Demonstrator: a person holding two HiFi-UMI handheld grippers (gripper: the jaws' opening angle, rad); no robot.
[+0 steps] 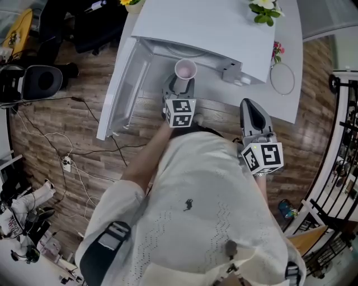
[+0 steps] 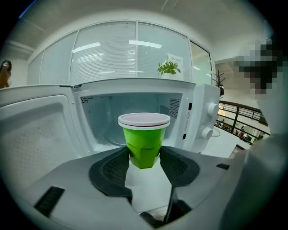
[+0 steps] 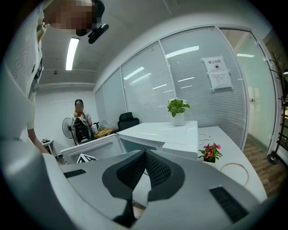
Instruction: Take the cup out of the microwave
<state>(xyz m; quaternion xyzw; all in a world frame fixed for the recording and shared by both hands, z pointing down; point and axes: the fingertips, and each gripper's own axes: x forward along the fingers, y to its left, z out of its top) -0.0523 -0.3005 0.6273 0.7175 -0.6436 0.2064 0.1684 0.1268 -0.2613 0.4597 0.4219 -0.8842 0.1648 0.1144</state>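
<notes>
A green cup (image 2: 144,141) with a white rim hangs just in front of the open cavity of the white microwave (image 2: 108,112), clear of its floor. My left gripper (image 2: 144,156) is shut on the cup's lower half, one dark pad on each side. In the head view the cup (image 1: 185,69) shows from above at the microwave's (image 1: 224,28) mouth, with the left gripper (image 1: 180,85) under it. The door (image 1: 126,84) is swung wide open to the left. My right gripper (image 1: 250,106) is off to the right over the table edge. It is shut (image 3: 145,155), pads together on nothing.
A potted plant (image 1: 264,10) stands on the microwave. A small red flower (image 1: 277,50) and a white cable loop (image 1: 282,78) lie on the white table (image 1: 291,106) to its right. Cables (image 1: 61,151) trail over the wooden floor at left. A person (image 3: 80,117) sits far back.
</notes>
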